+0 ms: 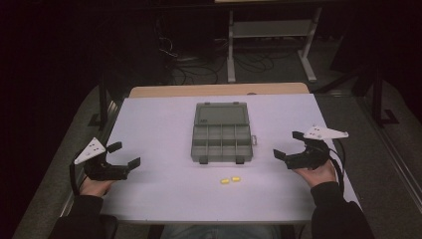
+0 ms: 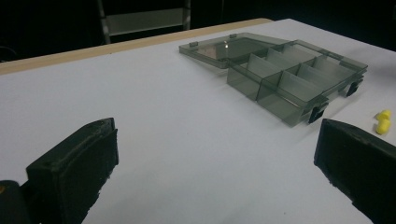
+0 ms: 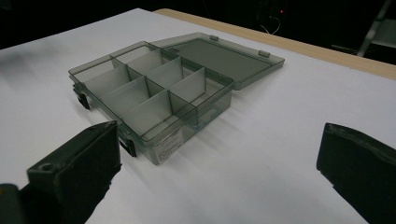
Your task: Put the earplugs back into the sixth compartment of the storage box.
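A: Where do the two yellow pieces [image 1: 230, 179] lie?

B: On the white table [image 1: 159, 124], side by side near its front edge, just beyond the six o'clock side of the open compartment box [image 1: 221, 133]. They sit between the grippers, well apart from both. The left gripper [image 1: 127, 155] is out at about nine o'clock from them, the right gripper [image 1: 288, 145] at about two o'clock.

A: And the jaws?

B: Both pairs stand wide apart with nothing between them. In the left gripper view the left gripper [image 2: 215, 158] has bare table between its pads; the same goes for the right gripper [image 3: 219, 158] in its own view.

A: Any writing?

B: A pale label sits on the box's [image 3: 154, 98] near wall in the right gripper view, but the print is too small to read.

A: What differs between the views?

B: The left gripper view catches the yellow pieces [image 2: 383, 122] at three o'clock, just past the box's [image 2: 289, 79] latches. The right gripper view gives the label and the lid lying flat behind the compartments. The high view has the person's hands and sleeves, and a grey shelf frame [image 1: 271, 35] on the floor beyond the table.
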`<state>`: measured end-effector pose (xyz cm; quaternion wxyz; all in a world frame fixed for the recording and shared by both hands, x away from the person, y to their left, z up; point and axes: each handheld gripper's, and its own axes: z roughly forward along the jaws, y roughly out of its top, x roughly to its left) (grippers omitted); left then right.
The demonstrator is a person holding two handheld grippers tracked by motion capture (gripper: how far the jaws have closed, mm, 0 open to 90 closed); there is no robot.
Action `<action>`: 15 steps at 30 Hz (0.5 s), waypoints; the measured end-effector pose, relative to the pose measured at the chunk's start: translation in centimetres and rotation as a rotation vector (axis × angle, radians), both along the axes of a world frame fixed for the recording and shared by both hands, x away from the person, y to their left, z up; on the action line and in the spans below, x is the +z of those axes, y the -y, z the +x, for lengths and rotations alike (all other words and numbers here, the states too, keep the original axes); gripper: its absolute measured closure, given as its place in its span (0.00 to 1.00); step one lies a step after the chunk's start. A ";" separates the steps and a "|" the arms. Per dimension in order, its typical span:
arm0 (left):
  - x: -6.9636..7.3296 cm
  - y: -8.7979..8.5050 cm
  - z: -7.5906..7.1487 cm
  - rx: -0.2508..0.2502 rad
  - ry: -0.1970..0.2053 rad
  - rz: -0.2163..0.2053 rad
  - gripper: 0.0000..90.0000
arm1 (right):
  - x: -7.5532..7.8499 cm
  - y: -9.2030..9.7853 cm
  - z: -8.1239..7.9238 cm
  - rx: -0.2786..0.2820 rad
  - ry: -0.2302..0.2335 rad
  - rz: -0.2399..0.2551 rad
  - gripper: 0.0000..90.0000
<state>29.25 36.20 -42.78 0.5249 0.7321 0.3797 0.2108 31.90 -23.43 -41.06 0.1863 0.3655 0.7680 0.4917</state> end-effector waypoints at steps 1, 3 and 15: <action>0.0 0.0 0.0 -0.001 0.000 0.001 0.00 | 0.0 0.0 0.0 -0.002 0.000 -0.001 0.00; 0.0 0.0 0.0 -0.002 -0.002 0.000 0.00 | 0.0 0.0 0.0 -0.003 -0.002 -0.005 0.00; 0.4 0.3 -0.2 -0.021 -0.002 0.018 0.00 | 0.0 0.2 -0.1 -0.012 -0.002 0.000 0.00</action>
